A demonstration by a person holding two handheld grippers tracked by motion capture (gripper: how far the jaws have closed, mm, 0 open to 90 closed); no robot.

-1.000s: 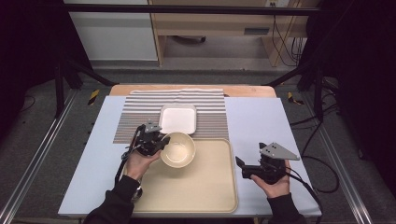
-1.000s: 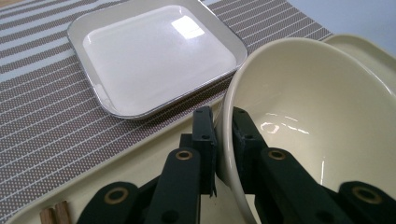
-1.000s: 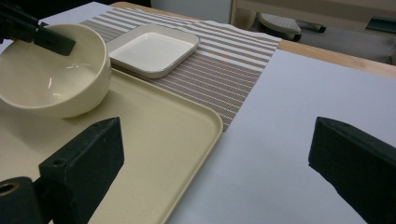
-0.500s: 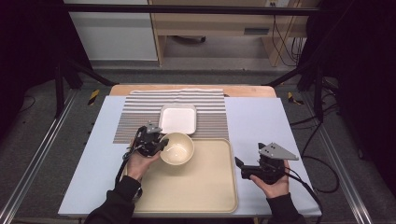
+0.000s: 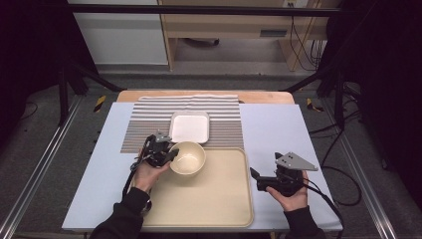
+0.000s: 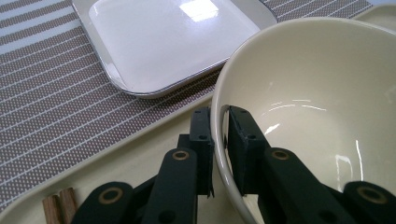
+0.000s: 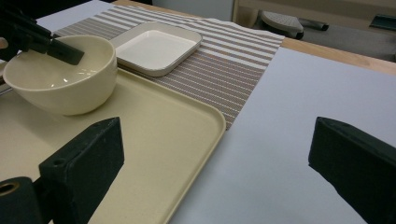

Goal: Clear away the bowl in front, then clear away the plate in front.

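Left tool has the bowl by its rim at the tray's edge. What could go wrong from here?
1. The left tool pinches only the thin rim of the cream bowl; its jaws have just been opening slightly, so the bowl may slip or tip.
2. The bowl sits at the tray's far raised edge beside the white square plate; moving it forward may knock either.

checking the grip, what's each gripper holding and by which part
The left gripper holds the cream bowl by its rim, one jaw inside the wall, one outside. The right gripper is open and holds nothing.
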